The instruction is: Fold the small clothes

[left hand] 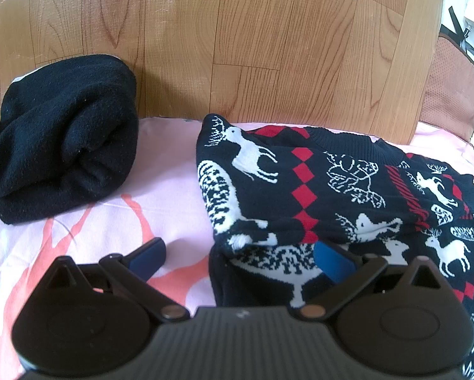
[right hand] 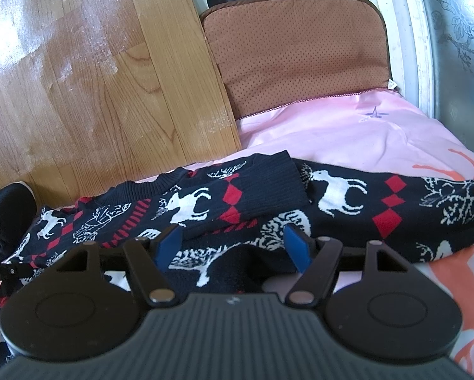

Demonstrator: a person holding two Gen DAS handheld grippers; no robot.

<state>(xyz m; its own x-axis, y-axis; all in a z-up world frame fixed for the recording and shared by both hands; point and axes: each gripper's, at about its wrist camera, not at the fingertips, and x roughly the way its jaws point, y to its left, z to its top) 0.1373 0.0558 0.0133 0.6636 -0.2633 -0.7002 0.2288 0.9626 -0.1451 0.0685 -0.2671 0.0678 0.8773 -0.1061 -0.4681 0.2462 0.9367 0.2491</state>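
Note:
A dark navy knit sweater (left hand: 316,190) with white deer and red diamonds lies partly folded on a pink cloth (left hand: 167,196). My left gripper (left hand: 240,261) is open over the sweater's left edge, its right finger against the knit, its left finger over the cloth. In the right wrist view the sweater (right hand: 347,202) spreads across the middle with a sleeve cuff (right hand: 271,180) folded over the body. My right gripper (right hand: 233,248) is open just above the sweater's lower edge, holding nothing.
A folded black fleece garment (left hand: 62,152) sits on the cloth's left side and shows at the far left in the right wrist view (right hand: 5,215). Wooden floor (left hand: 237,47) lies beyond the cloth. A brown cushion (right hand: 300,57) lies at the back right.

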